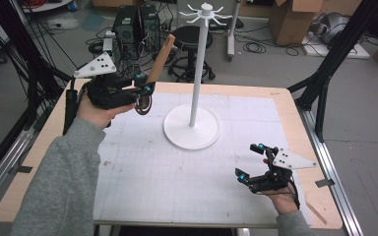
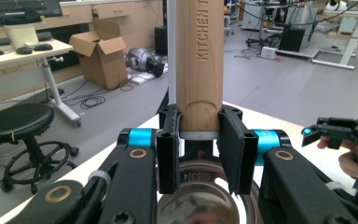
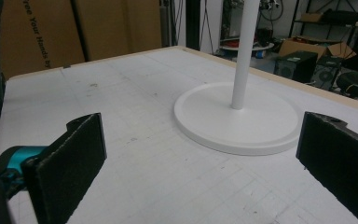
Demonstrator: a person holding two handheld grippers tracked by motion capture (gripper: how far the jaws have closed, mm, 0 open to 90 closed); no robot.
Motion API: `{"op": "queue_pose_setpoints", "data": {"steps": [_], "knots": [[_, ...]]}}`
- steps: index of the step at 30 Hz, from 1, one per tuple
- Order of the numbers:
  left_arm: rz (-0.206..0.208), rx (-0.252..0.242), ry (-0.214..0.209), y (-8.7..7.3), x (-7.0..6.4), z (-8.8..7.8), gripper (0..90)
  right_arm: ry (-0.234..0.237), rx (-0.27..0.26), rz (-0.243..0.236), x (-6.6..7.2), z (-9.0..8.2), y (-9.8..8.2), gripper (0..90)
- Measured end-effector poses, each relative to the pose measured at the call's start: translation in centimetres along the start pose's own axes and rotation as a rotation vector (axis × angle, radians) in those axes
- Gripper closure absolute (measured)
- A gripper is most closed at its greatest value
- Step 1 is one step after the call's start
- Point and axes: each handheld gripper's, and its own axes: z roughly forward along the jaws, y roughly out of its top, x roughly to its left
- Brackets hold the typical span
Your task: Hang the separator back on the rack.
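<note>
My left gripper (image 1: 145, 87) is shut on a utensil with a wooden handle (image 1: 160, 58), raised above the table's far left. The handle slants up and to the right, and the shiny metal bowl (image 1: 142, 104) hangs below the jaws. In the left gripper view the black pads (image 2: 168, 154) clamp the handle's lower end (image 2: 199, 65), just above the steel bowl (image 2: 200, 200). A white stand (image 1: 192, 127) with a tall pole and hooked top (image 1: 205, 12) rises at the table's centre. My right gripper (image 1: 249, 160) rests open near the front right, nothing between its pads (image 3: 70, 163).
The white grid mat (image 1: 177, 177) covers the wooden table. The stand's round base (image 3: 240, 119) lies ahead of the right gripper. A black stool (image 1: 189, 37), computer cases and cables sit on the floor behind the table. Black frame legs stand at both sides.
</note>
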Motion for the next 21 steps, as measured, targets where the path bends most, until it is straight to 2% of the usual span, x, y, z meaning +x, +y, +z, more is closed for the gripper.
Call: {"op": "queue_pose_setpoints", "data": {"steps": [3, 10, 21], "knots": [[0.000, 0.012, 0.009, 0.4, 0.2, 0.3, 69.7, -0.001, -0.004, -0.003, 0.0, 0.0, 0.0, 0.6], [-0.003, 0.002, 0.007, 1.0, 0.4, 0.9, 69.7, 0.004, -0.005, 0.004, -0.1, -0.1, 0.0, 0.6], [-0.003, -0.008, 0.004, 1.8, 0.5, 1.7, 69.7, 0.014, 0.009, -0.013, 0.1, 0.2, 0.0, 0.6]]}}
